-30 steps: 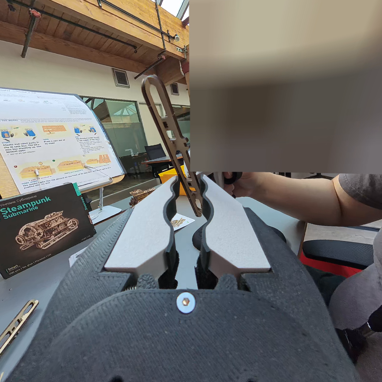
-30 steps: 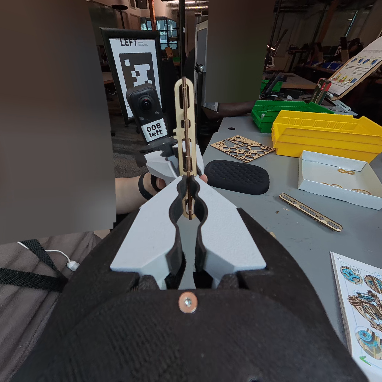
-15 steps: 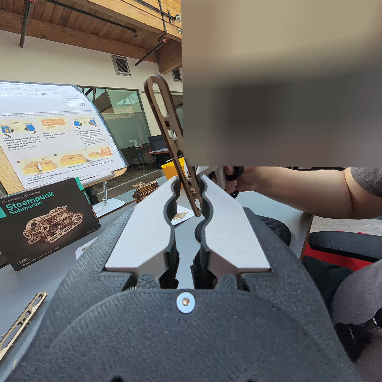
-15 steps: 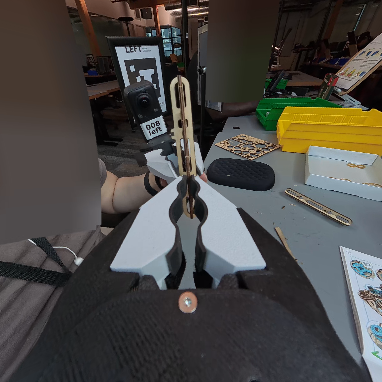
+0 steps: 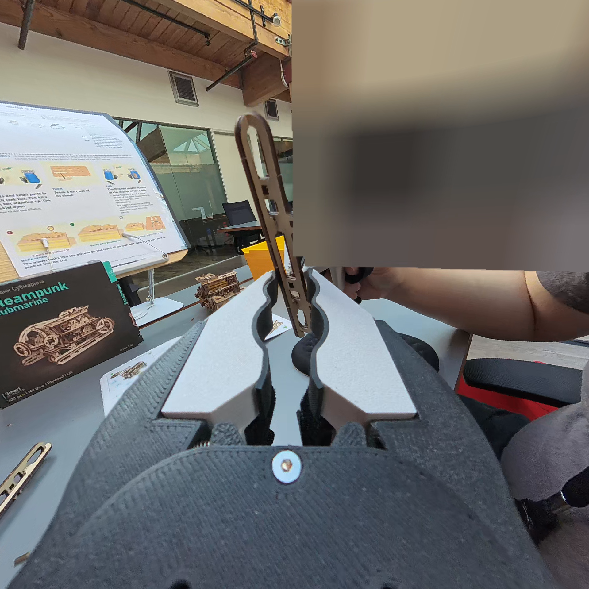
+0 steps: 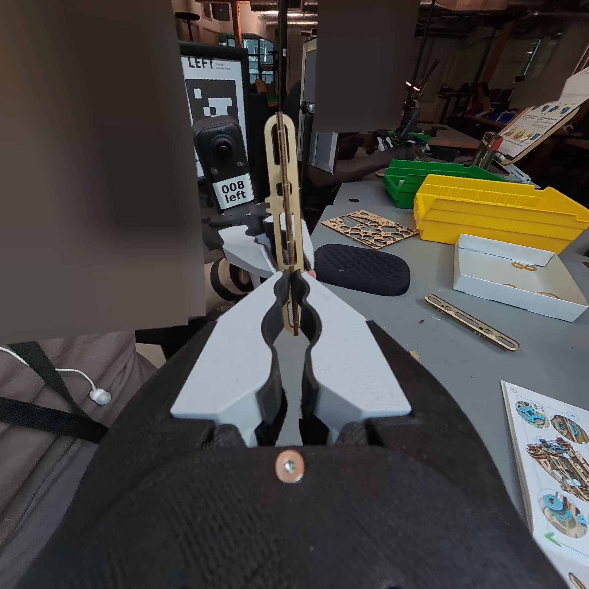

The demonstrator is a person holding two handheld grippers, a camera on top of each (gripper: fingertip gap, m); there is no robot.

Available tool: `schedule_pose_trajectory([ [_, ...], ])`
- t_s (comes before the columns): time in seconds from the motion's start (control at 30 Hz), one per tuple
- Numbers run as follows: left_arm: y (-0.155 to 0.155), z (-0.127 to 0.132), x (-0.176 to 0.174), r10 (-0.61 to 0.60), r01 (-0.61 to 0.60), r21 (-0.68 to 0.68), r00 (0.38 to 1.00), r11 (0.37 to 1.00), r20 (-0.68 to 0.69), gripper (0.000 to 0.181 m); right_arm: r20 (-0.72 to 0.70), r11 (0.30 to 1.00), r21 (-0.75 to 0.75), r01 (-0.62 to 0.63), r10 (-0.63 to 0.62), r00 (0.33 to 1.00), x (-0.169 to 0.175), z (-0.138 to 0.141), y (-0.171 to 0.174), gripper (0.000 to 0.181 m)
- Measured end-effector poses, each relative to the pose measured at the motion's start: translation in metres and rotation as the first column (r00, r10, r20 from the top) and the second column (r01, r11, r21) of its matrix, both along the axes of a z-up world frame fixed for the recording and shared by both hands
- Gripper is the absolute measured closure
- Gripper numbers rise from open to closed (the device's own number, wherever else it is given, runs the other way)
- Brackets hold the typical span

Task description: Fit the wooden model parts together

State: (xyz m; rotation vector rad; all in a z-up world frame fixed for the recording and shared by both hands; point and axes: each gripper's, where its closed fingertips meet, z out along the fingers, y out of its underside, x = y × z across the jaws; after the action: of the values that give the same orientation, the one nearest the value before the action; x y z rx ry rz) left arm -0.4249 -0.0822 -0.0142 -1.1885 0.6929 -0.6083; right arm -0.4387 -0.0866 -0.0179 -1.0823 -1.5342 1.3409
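A long slotted wooden strip (image 5: 264, 178) stands almost upright in the air between both grippers. In the right wrist view it shows face-on (image 6: 280, 165), with a second thin strip edge-on along its middle. My left gripper (image 5: 290, 277) is shut on the strip's lower end. My right gripper (image 6: 290, 275) faces it and is shut on the thin edge-on strip. The left gripper's white fingers (image 6: 245, 251) show just behind the strip. How the two strips join is hidden.
On the grey table lie a spare slotted strip (image 6: 471, 322), a black pad (image 6: 360, 269), a punched wooden sheet (image 6: 369, 228), a white tray (image 6: 516, 280), yellow (image 6: 497, 213) and green (image 6: 424, 173) bins. The kit box (image 5: 60, 328) and a built model (image 5: 218, 288) stand left. The grippers are tip to tip, or close to it.
Both grippers keep their hold on the strip. The pair has shifted slightly over the table, and the strip stands a little more upright in the left wrist view.
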Motion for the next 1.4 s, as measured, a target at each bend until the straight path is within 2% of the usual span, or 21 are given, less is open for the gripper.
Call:
schedule_pose_trajectory([
  [0.2,0.012,-0.015,0.0,0.016,-0.021,-0.117,0.999,0.993,-0.043,0.164,0.022,0.977,-0.207,-0.051,0.057,0.998,0.0,-0.014,0.012,0.181],
  [0.37,0.015,-0.027,0.005,-0.045,0.038,-0.232,0.999,0.972,-0.027,0.147,0.03,0.941,-0.331,-0.065,0.079,0.996,-0.001,-0.025,0.022,0.181],
  [0.4,0.016,-0.028,0.005,-0.054,0.047,-0.249,0.998,0.967,-0.022,0.149,0.028,0.93,-0.359,-0.074,0.09,0.996,0.0,-0.026,0.023,0.181],
  [0.47,0.02,-0.03,0.002,-0.031,0.022,-0.255,0.999,0.967,-0.034,0.165,0.019,0.909,-0.404,-0.103,0.121,0.992,0.001,-0.028,0.022,0.181],
  [0.5,0.021,-0.031,0.001,-0.025,0.013,-0.251,0.999,0.968,-0.045,0.165,0.02,0.899,-0.422,-0.114,0.134,0.991,0.001,-0.028,0.022,0.181],
  [0.7,0.018,-0.033,0.006,-0.072,0.062,-0.275,0.997,0.959,-0.028,0.154,0.022,0.892,-0.437,-0.119,0.143,0.989,0.003,-0.03,0.023,0.181],
  [0.9,0.016,-0.032,0.007,-0.102,0.09,-0.276,0.994,0.957,-0.031,0.152,0.02,0.872,-0.471,-0.132,0.16,0.987,0.005,-0.029,0.024,0.181],
  [1.03,0.016,-0.031,0.005,-0.091,0.074,-0.254,0.994,0.964,-0.055,0.163,0.012,0.842,-0.515,-0.161,0.195,0.981,0.007,-0.026,0.021,0.181],
  [1.23,0.018,-0.032,0.005,-0.076,0.063,-0.237,0.996,0.969,-0.047,0.163,0.02,0.854,-0.501,-0.142,0.175,0.984,0.007,-0.027,0.022,0.181],
  [1.4,0.016,-0.032,0.002,-0.072,0.066,-0.167,0.997,0.984,-0.033,0.163,0.038,0.912,-0.4,-0.092,0.117,0.992,0.005,-0.028,0.021,0.181],
])
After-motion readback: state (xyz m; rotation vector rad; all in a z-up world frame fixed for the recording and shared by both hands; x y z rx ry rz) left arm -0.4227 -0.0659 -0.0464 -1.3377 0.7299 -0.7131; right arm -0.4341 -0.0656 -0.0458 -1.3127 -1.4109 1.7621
